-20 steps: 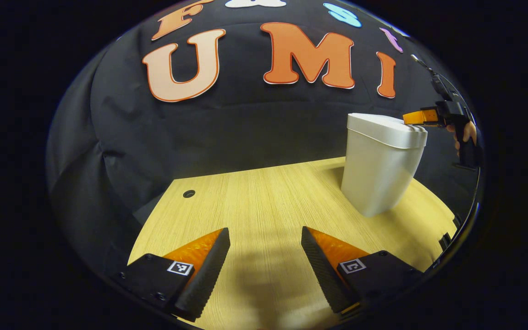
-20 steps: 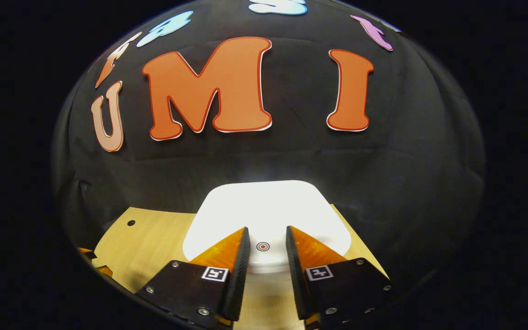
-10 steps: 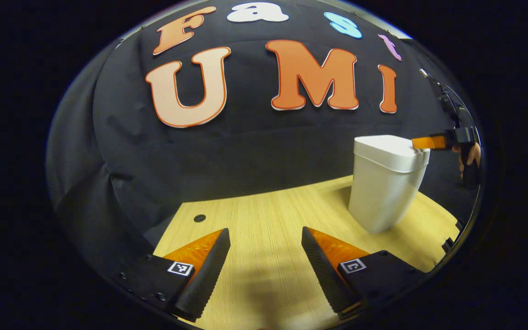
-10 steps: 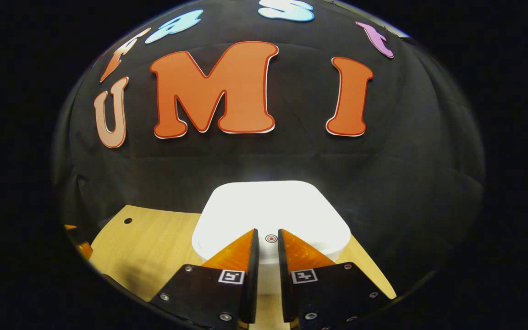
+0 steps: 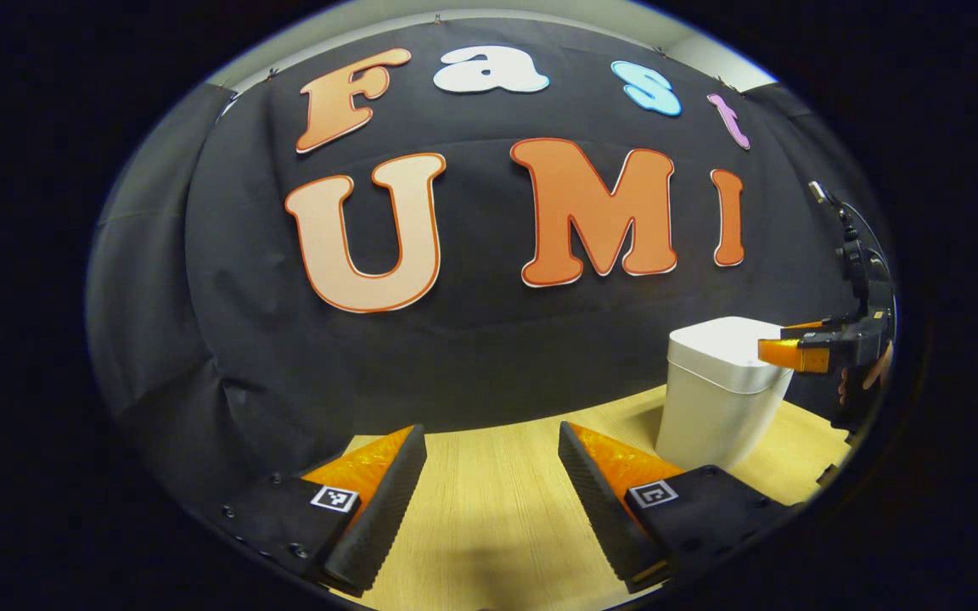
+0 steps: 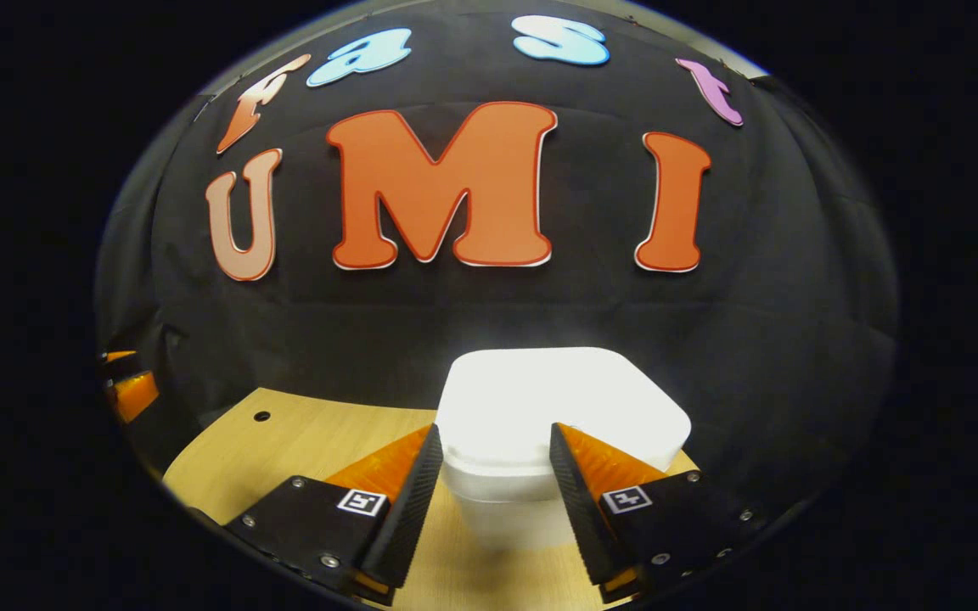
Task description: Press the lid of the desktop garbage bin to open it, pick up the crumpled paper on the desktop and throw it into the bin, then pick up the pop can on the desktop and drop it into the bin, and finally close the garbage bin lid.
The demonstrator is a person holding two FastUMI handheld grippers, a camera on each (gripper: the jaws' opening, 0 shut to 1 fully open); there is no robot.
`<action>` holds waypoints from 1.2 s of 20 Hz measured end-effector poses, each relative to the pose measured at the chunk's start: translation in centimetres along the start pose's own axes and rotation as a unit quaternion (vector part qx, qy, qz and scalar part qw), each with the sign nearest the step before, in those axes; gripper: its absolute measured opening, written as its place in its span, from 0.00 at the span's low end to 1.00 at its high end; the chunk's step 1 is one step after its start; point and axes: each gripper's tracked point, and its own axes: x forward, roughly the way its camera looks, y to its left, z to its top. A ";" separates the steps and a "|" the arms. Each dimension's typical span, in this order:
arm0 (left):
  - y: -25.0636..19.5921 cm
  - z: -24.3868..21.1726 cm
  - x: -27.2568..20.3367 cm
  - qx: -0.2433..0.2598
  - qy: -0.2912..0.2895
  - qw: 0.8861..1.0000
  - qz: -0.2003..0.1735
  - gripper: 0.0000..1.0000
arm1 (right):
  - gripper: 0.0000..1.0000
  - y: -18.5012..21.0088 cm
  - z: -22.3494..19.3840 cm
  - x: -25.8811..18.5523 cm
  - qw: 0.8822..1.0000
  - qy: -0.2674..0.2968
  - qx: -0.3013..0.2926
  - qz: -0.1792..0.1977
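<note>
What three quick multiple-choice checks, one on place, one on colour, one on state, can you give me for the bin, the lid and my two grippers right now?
1. Where does the bin stand on the wooden table?
A. Close to the black cloth wall
B. At the near edge by the left gripper
C. Lying on its side

2. What colour is the bin?
A. Blue
B. White
C. Green

3. How does the lid sit?
A. Standing open
C. Removed and lying on the table
B. Down flat on the bin

Answers:
1. A: in the left gripper view the bin stands upright at the far side, by the wall.
2. B: body and lid look white in both views.
3. B: the lid lies flat; the right gripper is open in front of it and apart from it, and the left gripper is open over bare table.
</note>
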 end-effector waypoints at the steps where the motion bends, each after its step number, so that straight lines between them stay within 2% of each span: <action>1: 0.1 0.6 -0.1 0.003 -0.008 1.000 0.001 0.99 | 0.84 0.6 0.4 -0.2 1.000 -0.007 -0.005 0.004; 2: 0.1 1.1 -0.4 0.005 -0.018 1.000 0.001 0.99 | 0.82 1.3 0.8 -0.4 1.000 -0.016 -0.011 0.009; 3: 0.2 1.7 -0.6 0.008 -0.027 1.000 0.003 0.99 | 0.92 2.0 1.2 -0.6 0.999 -0.026 -0.019 0.013; 5: 0.4 2.6 -1.0 0.006 -0.047 0.999 0.008 1.00 | 0.97 3.4 1.5 -1.2 0.998 -0.043 -0.030 0.020; 9: 0.4 3.3 -1.6 0.004 -0.067 0.998 0.015 0.99 | 0.98 6.3 1.4 -2.3 0.996 -0.062 -0.051 0.037; 15: 0.2 4.4 -1.5 0.008 -0.092 0.996 0.017 1.00 | 0.98 9.9 0.5 -3.1 0.995 -0.064 -0.045 0.063; 24: 0.7 3.5 -1.5 -0.012 -0.091 0.995 0.030 1.00 | 0.98 10.9 1.4 -3.3 0.994 -0.076 -0.040 0.074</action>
